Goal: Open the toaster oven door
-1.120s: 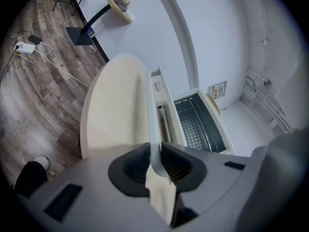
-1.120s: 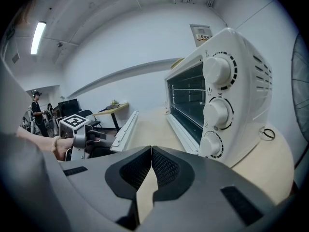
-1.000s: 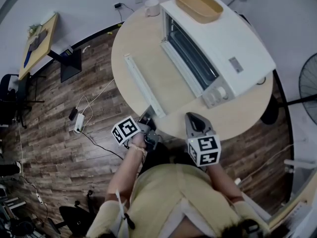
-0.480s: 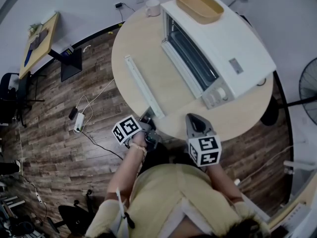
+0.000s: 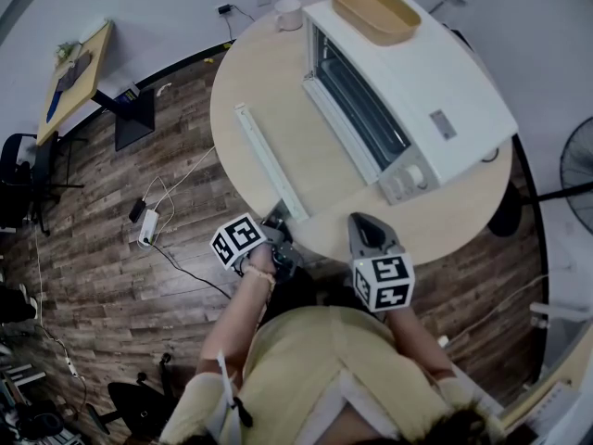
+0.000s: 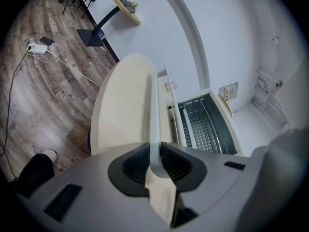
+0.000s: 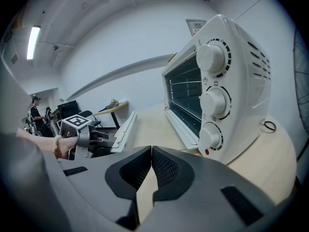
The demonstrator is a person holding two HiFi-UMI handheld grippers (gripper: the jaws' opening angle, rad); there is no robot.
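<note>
The left tool (image 6: 155, 161) is closed on the near end of the long white handle (image 6: 154, 120). The bar sits right between its two dark pads. A hand (image 5: 257, 265) holds this tool at the desk's near edge.

The handle is on the oven door (image 5: 310, 142). The door is open. It lies down flat over the desk (image 5: 250, 72), and the desk shows through its glass. The handle runs along the door's far edge, away from the oven (image 5: 435, 82).

The right tool (image 7: 151, 163) is closed, with its pads together and nothing between them. It sits at the near edge of the desk, beside the left tool but not touching it. It points at the oven's end with the three round knobs (image 7: 215, 102), which stand one above the other.

The oven is white and stands on the round desk. Its mouth is open, and the left gripper view shows a wire rack (image 6: 206, 129) inside. A yellow tray (image 5: 372, 9) rests on top of the oven at its far end. A white cup (image 5: 286, 14) stands on the desk near that far end.

Around the desk is a wood floor (image 5: 93, 230). A white plug box (image 5: 148, 230) with wires lies on it, to the left.
</note>
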